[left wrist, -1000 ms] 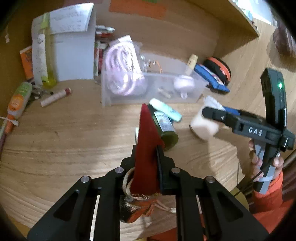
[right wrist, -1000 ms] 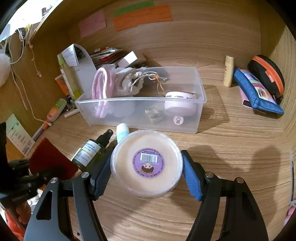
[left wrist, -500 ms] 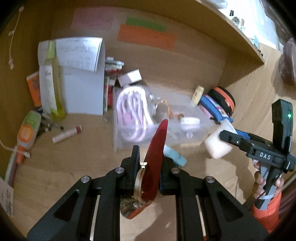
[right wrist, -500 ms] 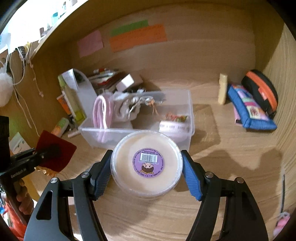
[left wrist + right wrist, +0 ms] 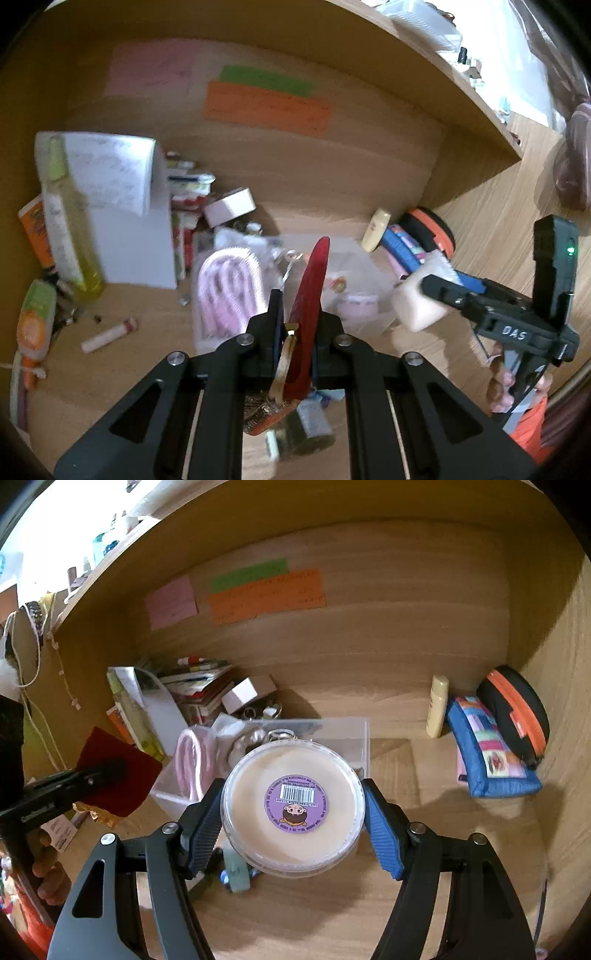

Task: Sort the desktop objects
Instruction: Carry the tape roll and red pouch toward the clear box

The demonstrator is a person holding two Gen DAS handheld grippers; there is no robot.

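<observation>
Left gripper (image 5: pixel 297 325) clamps a flat red pouch (image 5: pixel 308 306) edge-on, held in the air over the clear plastic bin (image 5: pixel 364 738) on the counter (image 5: pixel 443 867). Right gripper (image 5: pixel 293 821) pinches a round cream-filled tub (image 5: pixel 293 805) w/ purple barcode sticker, also above the bin's near side.

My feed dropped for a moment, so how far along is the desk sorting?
Done: the clear bin already holds a pink cable coil and small items. In hand: the left hand-held gripper grips a red pouch, and the right hand-held gripper grips a round tub, both held above the desk. Left: the green bottle, lip balm and blue pouch lie loose.
</observation>
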